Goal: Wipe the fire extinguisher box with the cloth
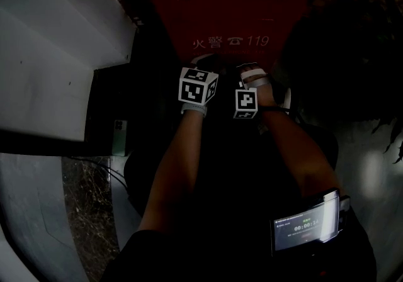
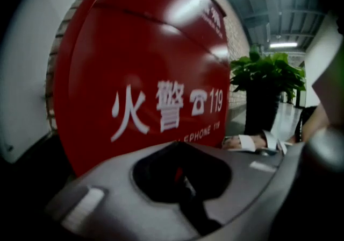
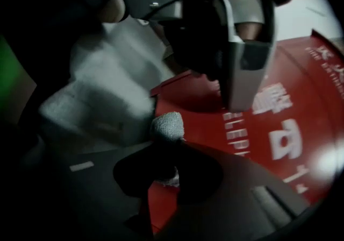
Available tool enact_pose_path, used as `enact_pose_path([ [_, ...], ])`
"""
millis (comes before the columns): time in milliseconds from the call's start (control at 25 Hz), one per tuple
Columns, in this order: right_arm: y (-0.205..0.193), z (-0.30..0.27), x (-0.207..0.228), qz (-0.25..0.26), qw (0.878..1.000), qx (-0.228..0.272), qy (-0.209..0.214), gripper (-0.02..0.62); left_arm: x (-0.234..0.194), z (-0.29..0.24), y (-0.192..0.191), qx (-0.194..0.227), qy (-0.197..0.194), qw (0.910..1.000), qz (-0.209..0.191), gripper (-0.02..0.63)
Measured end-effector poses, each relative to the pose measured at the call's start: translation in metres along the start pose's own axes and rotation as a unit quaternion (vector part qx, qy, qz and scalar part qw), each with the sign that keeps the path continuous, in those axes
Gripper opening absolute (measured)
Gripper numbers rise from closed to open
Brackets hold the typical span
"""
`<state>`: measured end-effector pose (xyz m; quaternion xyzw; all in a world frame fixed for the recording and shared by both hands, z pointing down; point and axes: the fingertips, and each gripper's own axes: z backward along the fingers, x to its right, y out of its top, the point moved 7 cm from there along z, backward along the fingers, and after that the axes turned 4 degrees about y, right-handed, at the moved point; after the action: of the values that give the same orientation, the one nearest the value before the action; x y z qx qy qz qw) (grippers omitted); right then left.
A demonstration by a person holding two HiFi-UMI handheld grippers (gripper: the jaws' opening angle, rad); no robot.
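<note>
The red fire extinguisher box with white lettering stands ahead of me, and its front fills the left gripper view. Both grippers are close to its lower front, side by side. My left gripper points at the box with its jaws together and nothing between them. My right gripper is shut on a small grey cloth, whose bunched end sticks out just past the jaws, near the box's left edge. In the right gripper view the left gripper hangs just above.
A white wall panel runs along the left. A potted plant stands right of the box, dark in the head view. Brick wall borders the box. A small lit screen is strapped to the right forearm.
</note>
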<state>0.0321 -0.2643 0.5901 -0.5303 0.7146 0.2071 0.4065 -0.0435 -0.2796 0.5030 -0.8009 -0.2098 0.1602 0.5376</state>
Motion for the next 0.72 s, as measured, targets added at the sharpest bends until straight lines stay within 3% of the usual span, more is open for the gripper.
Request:
enact_pose_path([
  [120,0.008,0.038,0.038,-0.035,0.997,0.032,-0.068,0.066,0.007,0.029,0.053,0.071,-0.002,0.9967,-0.038,0.003],
  [320,0.023,0.128,0.136,-0.065,0.972,0.074,-0.211,0.066,0.007,0.083,0.145,0.183,0.001,0.9812,-0.061,0.003],
  [520,0.041,0.200,0.237,-0.058,0.946,0.088,-0.305,0.066,0.005,0.119,0.205,0.244,-0.006,0.9664,-0.081,0.003],
  [720,0.051,0.238,0.308,-0.021,0.931,0.080,-0.356,0.066,0.004,0.144,0.222,0.275,0.006,0.9584,-0.077,0.003],
])
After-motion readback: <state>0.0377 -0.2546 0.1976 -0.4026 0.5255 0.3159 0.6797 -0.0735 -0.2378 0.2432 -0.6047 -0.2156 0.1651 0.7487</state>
